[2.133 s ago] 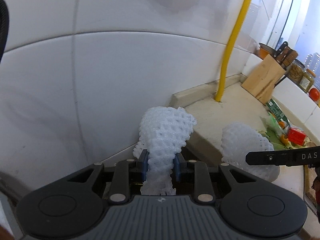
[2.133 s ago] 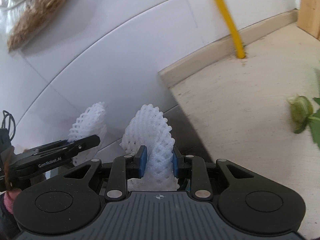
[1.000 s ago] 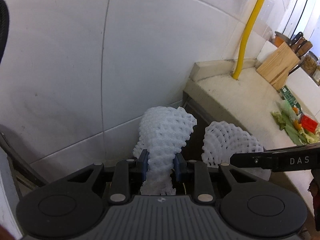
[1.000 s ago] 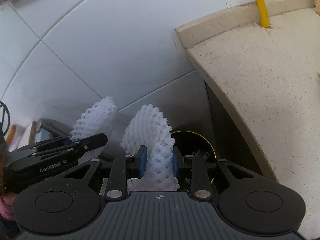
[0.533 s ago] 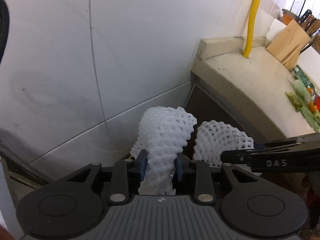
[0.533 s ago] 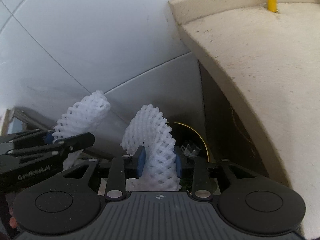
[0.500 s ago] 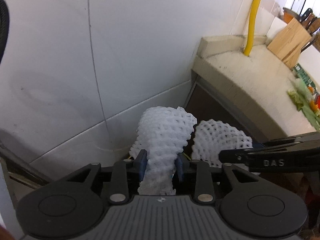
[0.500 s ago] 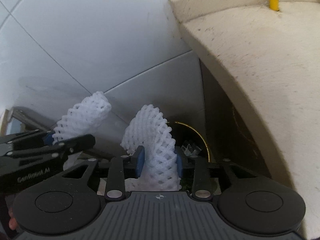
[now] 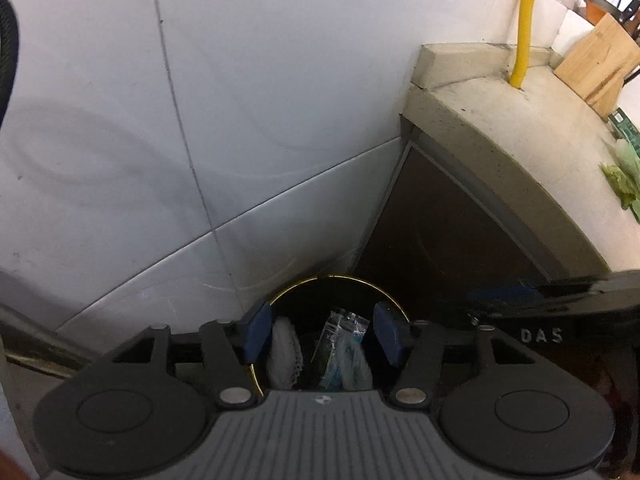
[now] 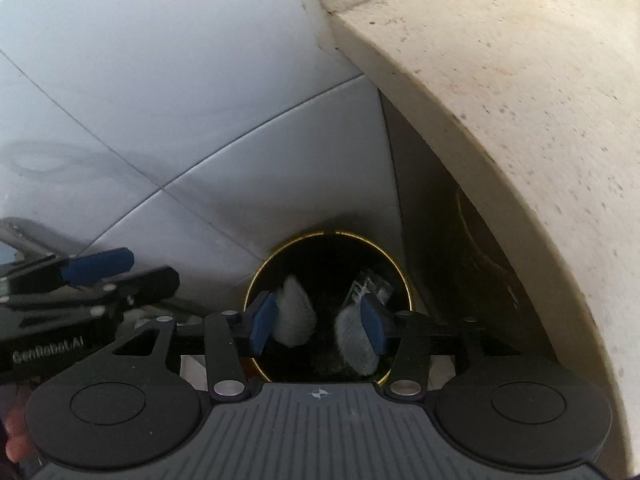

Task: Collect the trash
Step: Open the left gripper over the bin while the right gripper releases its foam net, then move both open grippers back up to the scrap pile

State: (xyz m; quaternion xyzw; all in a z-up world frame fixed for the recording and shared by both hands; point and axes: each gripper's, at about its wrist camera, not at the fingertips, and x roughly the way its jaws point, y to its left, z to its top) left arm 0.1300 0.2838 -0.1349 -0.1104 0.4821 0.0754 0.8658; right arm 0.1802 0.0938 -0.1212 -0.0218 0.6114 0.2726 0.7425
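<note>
Two white foam fruit nets lay inside the bin: one [image 10: 295,311] just beyond the right gripper's left pad, the other [image 10: 354,340] against its right pad, both down in the dark well. From the left wrist camera one net [image 9: 285,358] showed below the left pad, beside a crumpled clear wrapper [image 9: 341,354]. The bin [image 10: 402,276], round, black, rimmed in gold, sat directly beneath and ahead of both grippers, tucked between the tiled wall [image 9: 260,100] and the dark cabinet side [image 9: 440,248].

Left gripper [image 9: 322,334]: jaws spread wide, nothing between the pads. Right gripper [image 10: 318,323]: likewise parted and empty. Judged both nets released and this drop done.

Left to do: green leafy scraps [image 9: 622,184] lay on the stone counter [image 9: 520,132], far right of the left gripper, with a green packet edge beyond them; likely more trash to fetch. A wooden knife block [image 9: 600,64] and a yellow pipe [image 9: 526,20] stood further back.

Writing: "DAS" on the right gripper's finger as seen from the left camera; "GenRobot.AI" on the left gripper's side as seen from the right camera, somewhat blurred.
</note>
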